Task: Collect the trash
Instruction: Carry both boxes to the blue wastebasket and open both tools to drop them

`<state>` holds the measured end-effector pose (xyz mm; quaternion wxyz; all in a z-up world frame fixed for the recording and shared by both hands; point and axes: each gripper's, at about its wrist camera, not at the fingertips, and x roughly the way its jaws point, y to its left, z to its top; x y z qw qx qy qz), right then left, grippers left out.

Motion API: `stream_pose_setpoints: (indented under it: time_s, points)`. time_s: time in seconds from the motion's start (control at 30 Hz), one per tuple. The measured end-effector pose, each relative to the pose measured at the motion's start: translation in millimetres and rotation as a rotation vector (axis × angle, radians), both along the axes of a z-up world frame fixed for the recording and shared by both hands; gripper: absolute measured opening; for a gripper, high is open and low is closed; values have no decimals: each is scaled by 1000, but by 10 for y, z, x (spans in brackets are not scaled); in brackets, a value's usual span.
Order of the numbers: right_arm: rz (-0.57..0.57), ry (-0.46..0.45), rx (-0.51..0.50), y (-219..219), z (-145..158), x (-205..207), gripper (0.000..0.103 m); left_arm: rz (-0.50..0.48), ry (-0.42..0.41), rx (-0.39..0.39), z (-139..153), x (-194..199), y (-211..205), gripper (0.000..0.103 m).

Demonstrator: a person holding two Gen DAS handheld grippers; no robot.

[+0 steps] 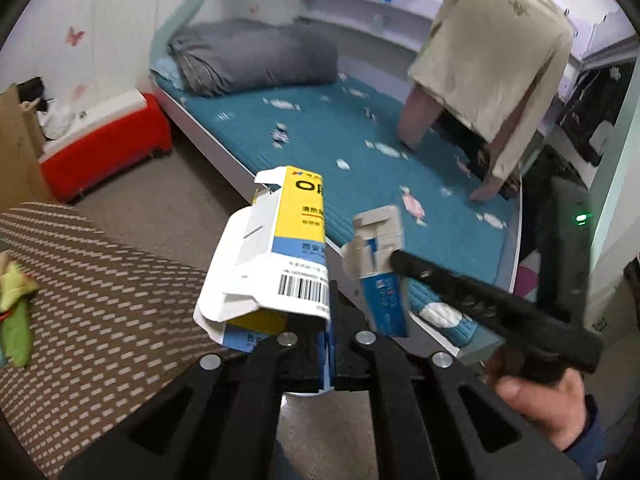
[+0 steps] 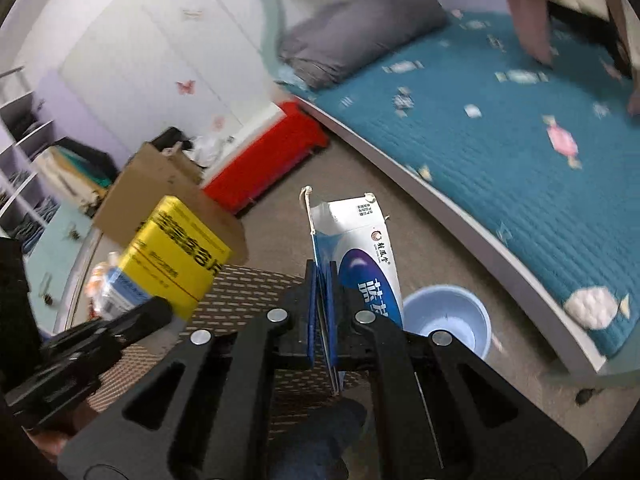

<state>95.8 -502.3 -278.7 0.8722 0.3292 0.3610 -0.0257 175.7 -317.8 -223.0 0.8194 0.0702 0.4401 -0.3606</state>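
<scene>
Trash is already in both tongs: the left gripper (image 1: 326, 344) is clamped tight on a flattened yellow-and-white carton (image 1: 280, 248), which stands up from the jaws toward 12 o'clock in the left wrist view, and the right gripper (image 2: 322, 320) is pinched just as tight on a flattened blue-and-white carton (image 2: 360, 248) that rises the same way in its own view. Each shows in the other's camera, the blue one at 3 o'clock of the yellow, so the two hands travel near each other. Just beyond the right tongs, at about 4 o'clock, a pale blue bin (image 2: 448, 316) sits on the floor beside the bed (image 2: 500, 148), open and apparently empty as far as its visible inside tells. I judge the picking-up half done for these two pieces and the dropping-in still ahead. Small scraps (image 1: 280, 136) scattered over the blue bedcover may also be trash left to gather, though blur keeps me from telling them from the printed pattern
</scene>
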Motion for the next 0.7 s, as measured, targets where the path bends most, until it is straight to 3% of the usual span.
stream_pose_setpoints:
  time_s: [0.2, 0.33, 0.37, 0.4, 0.43, 0.47, 0.53, 0.6, 0.7]
  points:
    - [-30, 108, 116, -342, -720, 178, 6, -46, 104, 143, -592, 212, -556, 1]
    - [-69, 182, 199, -500, -1153, 250, 15, -86, 185, 208, -964, 314, -881, 2]
    - [-82, 195, 225, -537, -1262, 249, 39, -94, 195, 227, -1047, 326, -941, 4]
    - [-97, 198, 246, -559, -1323, 237, 71, -101, 195, 252, -1122, 341, -989, 7]
    - [-124, 201, 254, -593, -1385, 193, 75, -107, 206, 272, -1204, 373, -1045, 28]
    - [-132, 200, 266, -608, -1411, 163, 75, -99, 215, 295, -1261, 392, -1065, 59]
    - [-160, 200, 295, -654, -1459, 72, 82, -57, 187, 327, -1311, 442, -1076, 80]
    - [-175, 207, 274, -683, -1450, 27, 93, -52, 189, 315, -1311, 474, -1050, 81]
    - [-191, 220, 255, -695, -1412, -65, 97, -38, 167, 330, -1265, 466, -1002, 84]
